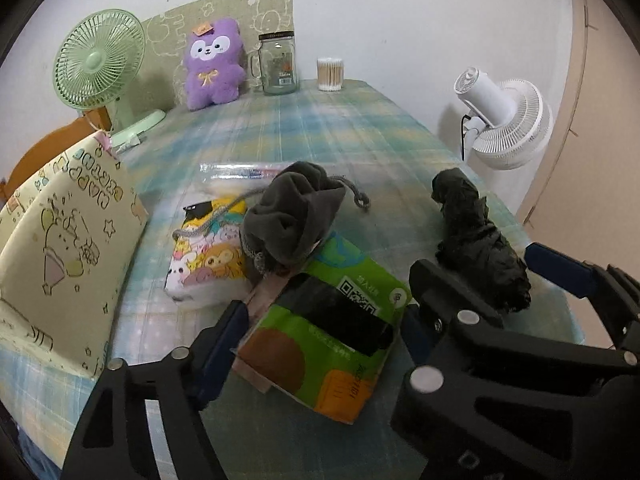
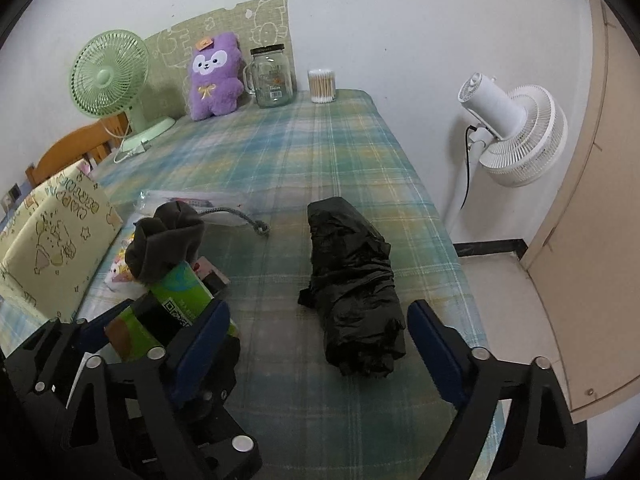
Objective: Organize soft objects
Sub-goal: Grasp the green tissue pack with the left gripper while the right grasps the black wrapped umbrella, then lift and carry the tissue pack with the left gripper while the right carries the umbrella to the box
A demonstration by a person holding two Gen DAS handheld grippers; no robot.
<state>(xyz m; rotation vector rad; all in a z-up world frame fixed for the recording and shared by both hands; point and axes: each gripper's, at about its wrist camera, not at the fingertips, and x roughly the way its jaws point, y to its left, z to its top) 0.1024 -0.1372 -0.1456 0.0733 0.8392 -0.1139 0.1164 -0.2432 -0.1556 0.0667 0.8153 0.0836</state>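
Observation:
My left gripper (image 1: 322, 330) sits low over the plaid table (image 1: 320, 128), its blue pads against both sides of a green tissue pack (image 1: 332, 320) that rests on the cloth. Behind the pack, a grey drawstring pouch (image 1: 292, 220) lies on a cartoon-print tissue pack (image 1: 208, 268). My right gripper (image 2: 316, 342) is open around the near end of a crumpled black plastic bag bundle (image 2: 352, 280), with a gap showing on each side. The green pack (image 2: 176, 300) and grey pouch (image 2: 168, 240) also show at the left of the right wrist view.
A cream gift bag (image 1: 68, 260) stands at the left. At the back are a purple plush (image 1: 214, 64), a glass jar mug (image 1: 278, 64), a cotton swab tub (image 1: 330, 74) and a green fan (image 1: 100, 60). A white floor fan (image 2: 516, 132) stands past the table's right edge.

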